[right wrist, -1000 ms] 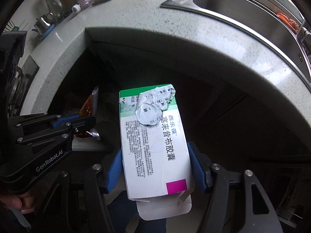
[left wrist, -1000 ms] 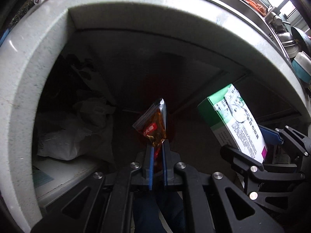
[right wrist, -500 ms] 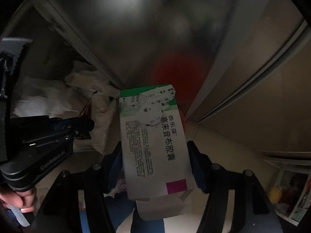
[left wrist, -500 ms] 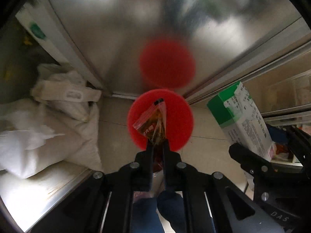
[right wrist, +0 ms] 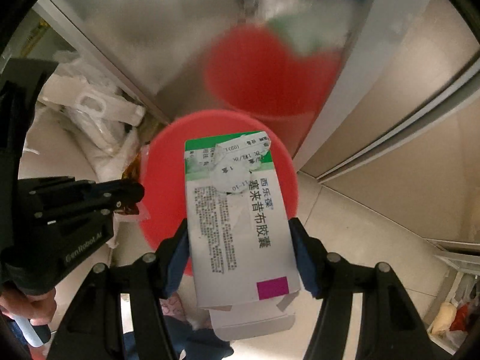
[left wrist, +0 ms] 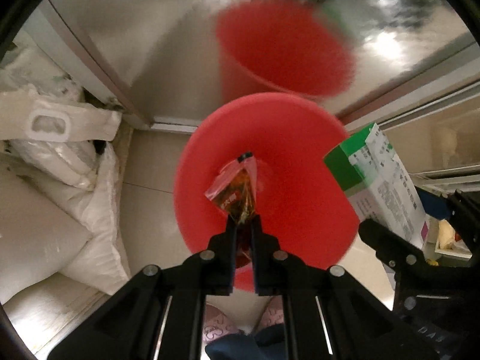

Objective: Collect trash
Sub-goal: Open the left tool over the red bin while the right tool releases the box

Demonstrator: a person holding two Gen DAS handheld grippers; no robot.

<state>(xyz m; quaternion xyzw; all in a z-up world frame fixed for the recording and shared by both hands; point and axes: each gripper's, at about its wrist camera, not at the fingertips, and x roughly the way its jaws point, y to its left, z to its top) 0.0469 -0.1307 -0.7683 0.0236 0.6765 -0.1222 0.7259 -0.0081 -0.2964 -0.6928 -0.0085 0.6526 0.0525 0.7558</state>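
Observation:
My left gripper (left wrist: 243, 220) is shut on a small clear sauce packet (left wrist: 237, 190) with brown contents and a red label, held above a red round bin (left wrist: 288, 198) on the floor. My right gripper (right wrist: 240, 225) is shut on a white and green medicine box (right wrist: 240, 216), also above the red bin (right wrist: 168, 186). The box shows at the right of the left wrist view (left wrist: 381, 183). The left gripper and its packet (right wrist: 133, 171) show at the left of the right wrist view.
The bin stands against a shiny metal cabinet door (left wrist: 156, 30) that mirrors it. White plastic bags (left wrist: 60, 156) lie piled at the left. The floor is beige tile (right wrist: 360, 225). A shelf with items (right wrist: 450, 321) is at the lower right.
Both grippers have dropped from below the countertop edge toward the floor and closer to the red bin, which now looks much larger. Both still hold their items.

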